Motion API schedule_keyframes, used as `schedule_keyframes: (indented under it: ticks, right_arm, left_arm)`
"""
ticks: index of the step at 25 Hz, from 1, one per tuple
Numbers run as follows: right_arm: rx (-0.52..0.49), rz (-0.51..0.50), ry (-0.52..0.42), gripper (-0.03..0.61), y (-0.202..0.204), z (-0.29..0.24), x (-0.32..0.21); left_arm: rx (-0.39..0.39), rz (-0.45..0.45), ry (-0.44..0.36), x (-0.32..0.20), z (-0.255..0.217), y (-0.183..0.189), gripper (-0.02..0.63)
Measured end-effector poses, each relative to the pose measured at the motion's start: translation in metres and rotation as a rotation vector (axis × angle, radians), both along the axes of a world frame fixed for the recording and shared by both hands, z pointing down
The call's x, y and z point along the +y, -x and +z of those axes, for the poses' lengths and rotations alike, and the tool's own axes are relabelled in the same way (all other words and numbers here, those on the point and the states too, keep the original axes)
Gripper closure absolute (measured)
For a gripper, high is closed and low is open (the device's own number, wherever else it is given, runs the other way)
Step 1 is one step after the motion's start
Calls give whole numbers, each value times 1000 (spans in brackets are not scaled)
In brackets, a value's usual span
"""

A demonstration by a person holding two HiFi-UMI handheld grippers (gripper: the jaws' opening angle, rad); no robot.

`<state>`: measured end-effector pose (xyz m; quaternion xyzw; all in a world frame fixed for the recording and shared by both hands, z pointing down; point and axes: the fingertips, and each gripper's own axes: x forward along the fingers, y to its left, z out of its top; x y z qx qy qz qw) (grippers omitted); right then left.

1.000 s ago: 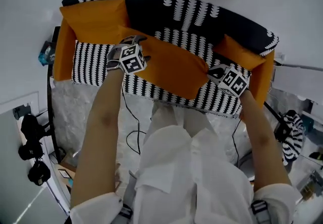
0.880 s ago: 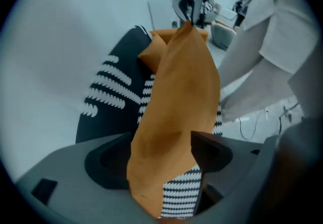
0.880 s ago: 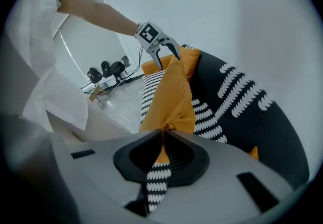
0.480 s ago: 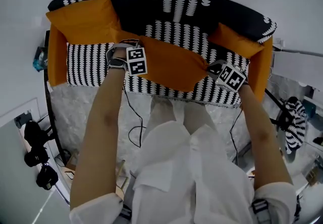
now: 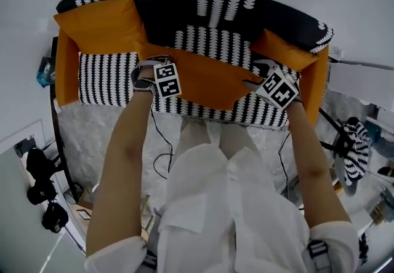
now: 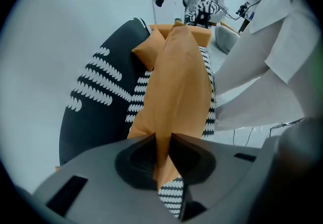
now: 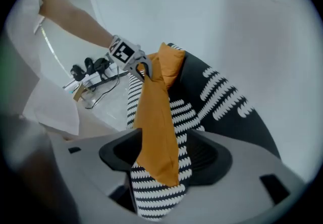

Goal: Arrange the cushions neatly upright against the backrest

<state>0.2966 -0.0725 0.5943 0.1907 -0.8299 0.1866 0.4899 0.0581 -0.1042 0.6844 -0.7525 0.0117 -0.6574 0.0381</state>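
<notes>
A flat orange cushion (image 5: 203,78) lies across the black-and-white striped seat (image 5: 108,78) of the sofa, in front of its dark patterned backrest (image 5: 184,13). My left gripper (image 5: 160,63) holds the cushion's left edge. In the left gripper view its jaws are closing and pinch the orange fabric (image 6: 176,81) at the left gripper (image 6: 162,142). My right gripper (image 5: 255,82) is at the cushion's right corner. Its jaws are opening, and the corner (image 7: 154,117) hangs loose between the wide-apart sides of the right gripper (image 7: 159,150). Two more orange cushions lean at the left end (image 5: 98,23) and the right end (image 5: 286,50).
The sofa has orange sides (image 5: 66,69). On the pale floor in front, a black cable (image 5: 161,161) runs by the person's legs. Black camera gear (image 5: 37,185) sits at the lower left and a striped object (image 5: 354,155) at the right.
The left jaws have come together on the cushion's left edge. The right jaws have spread apart and let go of the right corner. The cushion lies a little closer to the backrest.
</notes>
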Motion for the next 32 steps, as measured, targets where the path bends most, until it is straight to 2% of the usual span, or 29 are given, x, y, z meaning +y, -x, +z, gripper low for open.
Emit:
schedule_keyframes:
  ticks: [3,6,9,13,15,18,20,22,26,32]
  right_arm:
    - [11,-147,1,281,57,12,14]
    - [39,-200,29,275,94,37,24]
    - [115,-253,19,275,108,62,27]
    - [191,-290,6,279,111,85,41]
    - [224,-297,-20,359,109,93,41]
    - [222,-275,16,492,110,92,37]
    - [203,-246,49,537,110,82,36]
    - [198,-241,47,551,105,71,31]
    - [224,-256,-35,557,88,47,-1]
    - [261,-257,-128,558,75,22,-69]
  left_arm:
    - [3,-17,7,4,-2,0,541]
    - [7,-23,9,9,-3,2,540]
    - [18,-36,5,9,-5,3,540]
    - [42,-63,6,15,-6,2,540]
    - [52,-75,6,15,-6,1,541]
    - [58,-85,-7,10,-11,1,548]
    - [70,-99,-1,10,-20,1,555]
    - [88,-106,8,10,-34,-2,561]
    - [126,-114,12,-2,-63,-10,563]
    - [150,-157,-26,-52,-80,-20,569]
